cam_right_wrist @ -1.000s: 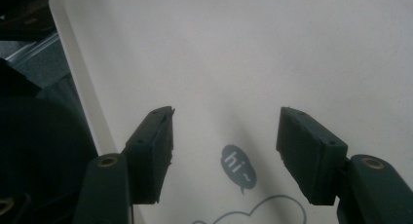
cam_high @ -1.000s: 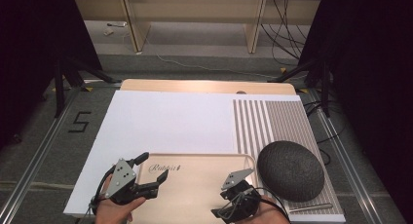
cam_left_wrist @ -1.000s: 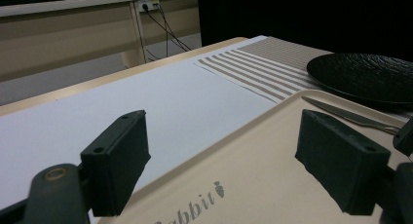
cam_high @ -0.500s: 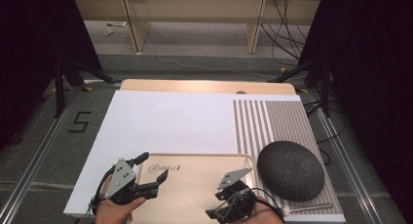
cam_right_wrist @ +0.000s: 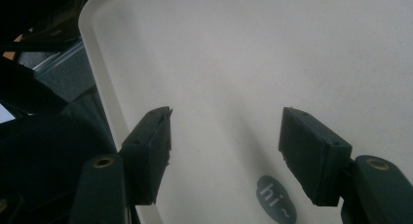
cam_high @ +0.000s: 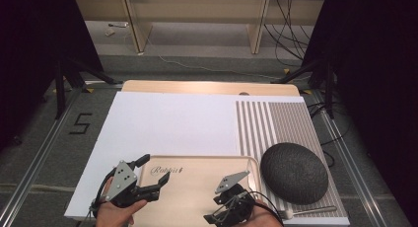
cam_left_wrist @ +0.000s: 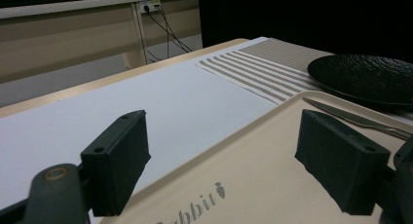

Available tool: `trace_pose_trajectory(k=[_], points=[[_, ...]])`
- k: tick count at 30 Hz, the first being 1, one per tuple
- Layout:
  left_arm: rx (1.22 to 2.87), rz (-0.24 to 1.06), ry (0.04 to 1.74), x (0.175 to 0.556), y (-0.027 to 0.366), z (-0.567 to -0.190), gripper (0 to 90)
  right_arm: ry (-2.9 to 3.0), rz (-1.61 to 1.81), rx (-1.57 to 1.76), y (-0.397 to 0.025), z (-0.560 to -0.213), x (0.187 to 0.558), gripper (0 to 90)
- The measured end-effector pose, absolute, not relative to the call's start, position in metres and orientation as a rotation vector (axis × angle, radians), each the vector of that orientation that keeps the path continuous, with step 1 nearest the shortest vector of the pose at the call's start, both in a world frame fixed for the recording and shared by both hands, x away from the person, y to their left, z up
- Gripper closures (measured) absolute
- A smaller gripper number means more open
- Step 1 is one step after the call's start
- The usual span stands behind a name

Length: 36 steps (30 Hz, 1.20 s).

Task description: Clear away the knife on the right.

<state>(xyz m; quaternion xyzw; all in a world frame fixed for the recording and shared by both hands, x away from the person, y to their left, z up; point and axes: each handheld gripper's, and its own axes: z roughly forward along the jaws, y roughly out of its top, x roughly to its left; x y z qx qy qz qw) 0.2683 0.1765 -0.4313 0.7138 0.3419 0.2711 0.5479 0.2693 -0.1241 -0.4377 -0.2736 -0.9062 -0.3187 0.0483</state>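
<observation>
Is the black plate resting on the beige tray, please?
No, the black plate lies on the striped mat, to the right of the beige tray.

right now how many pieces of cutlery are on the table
1 that shows. The fork lies on the striped placemat, at its near edge, just in front of the dark plate. Its handle end goes behind the right gripper, so more could be hidden there.

Beige tray (cam_high: 197,180) with raised rim and rounded corners, lying flat at the table's near edge, "Rabbit" print near its left end, nothing on it
</observation>
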Motion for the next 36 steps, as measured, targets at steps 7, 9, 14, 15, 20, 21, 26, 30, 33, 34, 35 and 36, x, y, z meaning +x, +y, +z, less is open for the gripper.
trace_pose_trajectory(k=[7,9,14,15,20,21,26,30,33,34,35,36], points=[[1.69,0.643,0.81,0.269,0.177,-0.431,18.8,-2.761,-0.958,-0.812,-0.121,-0.439,0.268,37.1],[1.69,0.643,0.811,0.269,0.177,-0.431,18.8,-2.766,-0.952,-0.804,-0.121,-0.439,0.268,37.0],[1.69,0.643,0.811,0.269,0.177,-0.431,18.8,-2.762,-0.946,-0.793,-0.12,-0.439,0.267,37.0],[1.69,0.643,0.811,0.269,0.177,-0.431,18.8,-2.764,-0.944,-0.79,-0.119,-0.439,0.266,37.0],[1.689,0.644,0.812,0.269,0.177,-0.431,18.7,-2.76,-0.933,-0.771,-0.118,-0.438,0.264,37.1],[1.689,0.644,0.812,0.269,0.177,-0.431,18.8,-2.763,-0.935,-0.765,-0.118,-0.438,0.263,37.1],[1.686,0.645,0.816,0.268,0.178,-0.431,18.7,-2.768,-0.931,-0.756,-0.118,-0.437,0.262,37.2],[1.686,0.646,0.818,0.268,0.179,-0.431,18.7,-2.774,-0.919,-0.762,-0.121,-0.435,0.259,37.2],[1.684,0.647,0.821,0.267,0.179,-0.431,18.7,-2.777,-0.915,-0.761,-0.125,-0.433,0.256,37.2],[1.683,0.647,0.822,0.267,0.179,-0.431,18.7,-2.775,-0.917,-0.764,-0.126,-0.433,0.256,37.2],[1.683,0.648,0.821,0.267,0.179,-0.431,18.7,-2.776,-0.92,-0.766,-0.128,-0.433,0.255,37.3],[1.683,0.65,0.822,0.267,0.18,-0.431,18.7,-2.774,-0.92,-0.778,-0.129,-0.432,0.255,37.3]])
